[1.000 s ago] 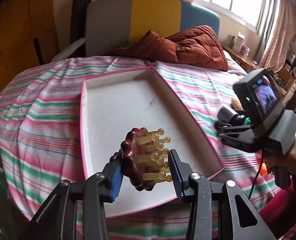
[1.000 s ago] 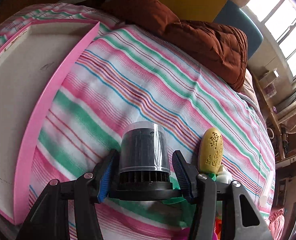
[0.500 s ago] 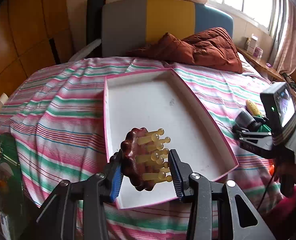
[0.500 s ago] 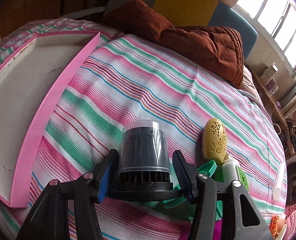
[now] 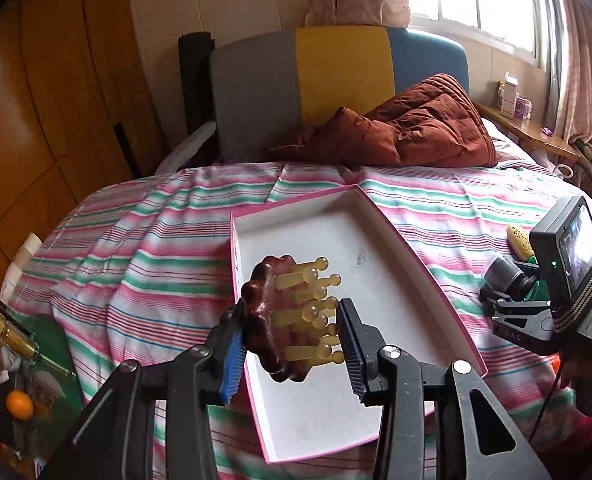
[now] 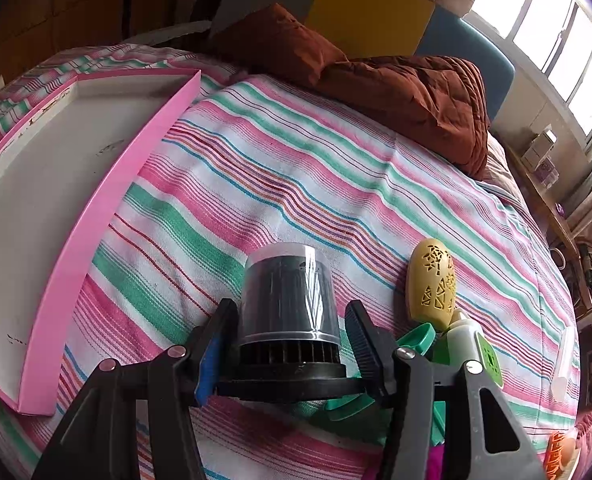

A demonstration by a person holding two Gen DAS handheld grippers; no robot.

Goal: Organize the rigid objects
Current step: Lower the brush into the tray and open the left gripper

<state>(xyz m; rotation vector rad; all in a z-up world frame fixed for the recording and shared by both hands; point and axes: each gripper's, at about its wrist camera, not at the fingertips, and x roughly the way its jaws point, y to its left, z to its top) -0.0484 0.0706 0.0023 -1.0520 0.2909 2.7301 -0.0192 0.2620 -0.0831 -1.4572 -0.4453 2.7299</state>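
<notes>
1. The left gripper (image 5: pixel 292 342) is clamped on a brown massage brush (image 5: pixel 270 322) with yellowish pegs, held up over the near end of the pink tray (image 5: pixel 423 276).
2. The right gripper (image 6: pixel 286 346) pinches a dark cylinder (image 6: pixel 286 294) with a clear cap, just right of the tray.
3. A yellow perforated case (image 6: pixel 433 282) lies on the striped bedspread (image 6: pixel 296 184), further right of the tray, beside the cylinder.
</notes>
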